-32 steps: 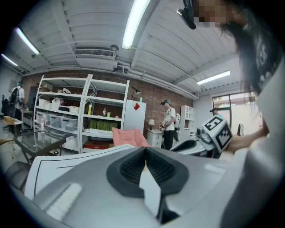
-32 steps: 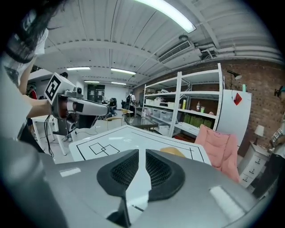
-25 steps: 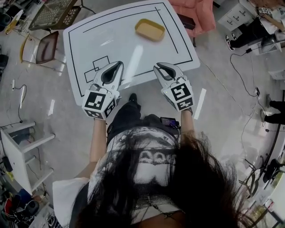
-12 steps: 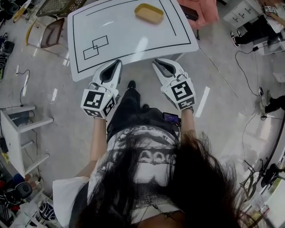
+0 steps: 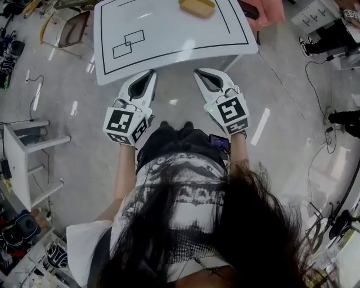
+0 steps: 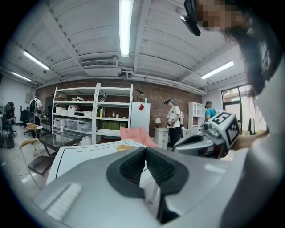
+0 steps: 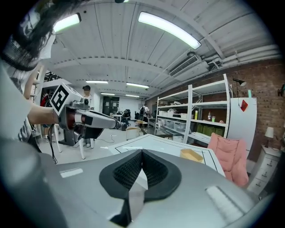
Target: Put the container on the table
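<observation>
A yellow container rests on the white table near its far right part, at the head view's top edge. It also shows as the container in the right gripper view and as a yellow sliver behind the left jaws. My left gripper and right gripper are held side by side over the floor, short of the table's near edge. Both are shut with nothing between the pads. The left gripper and right gripper point toward the table.
Black rectangles are drawn on the table's left part. A pink seat stands to the table's right, a chair to its left. Shelving and people stand beyond. A white rack is on my left.
The table and container have slid toward the top of the head view, so I have drawn back from the table. Both grippers stay shut and side by side.
</observation>
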The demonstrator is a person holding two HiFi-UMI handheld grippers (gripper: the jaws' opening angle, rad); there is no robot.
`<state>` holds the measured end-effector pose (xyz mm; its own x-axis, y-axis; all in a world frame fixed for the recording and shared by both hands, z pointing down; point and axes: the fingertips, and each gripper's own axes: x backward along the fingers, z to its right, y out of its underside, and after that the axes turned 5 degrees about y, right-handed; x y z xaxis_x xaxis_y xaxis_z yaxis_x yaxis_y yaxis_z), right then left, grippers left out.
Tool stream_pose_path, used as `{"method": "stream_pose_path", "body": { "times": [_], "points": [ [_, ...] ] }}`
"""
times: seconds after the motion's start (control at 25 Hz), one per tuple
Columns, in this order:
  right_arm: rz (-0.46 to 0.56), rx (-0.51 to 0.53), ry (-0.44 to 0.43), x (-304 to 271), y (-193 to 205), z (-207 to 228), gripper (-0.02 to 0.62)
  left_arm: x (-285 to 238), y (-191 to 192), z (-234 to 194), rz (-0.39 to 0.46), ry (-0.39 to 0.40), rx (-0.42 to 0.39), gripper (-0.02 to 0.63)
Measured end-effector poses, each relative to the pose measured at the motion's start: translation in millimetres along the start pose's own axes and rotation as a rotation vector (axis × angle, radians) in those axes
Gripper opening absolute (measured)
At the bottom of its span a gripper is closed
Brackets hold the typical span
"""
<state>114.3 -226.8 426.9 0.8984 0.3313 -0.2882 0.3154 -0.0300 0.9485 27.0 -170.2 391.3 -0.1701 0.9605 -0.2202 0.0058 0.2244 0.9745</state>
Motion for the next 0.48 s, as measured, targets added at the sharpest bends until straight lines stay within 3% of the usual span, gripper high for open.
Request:
{"method": "stream_pose_path", "body": {
  "times": [0.48],
  "points": [
    [-0.013,0.057,-0.062,-18.6,-22.6,-73.7,0.005,56.6,6.4,-14.2,0.013,0.005,-0.008,0.000]
  ]
}}
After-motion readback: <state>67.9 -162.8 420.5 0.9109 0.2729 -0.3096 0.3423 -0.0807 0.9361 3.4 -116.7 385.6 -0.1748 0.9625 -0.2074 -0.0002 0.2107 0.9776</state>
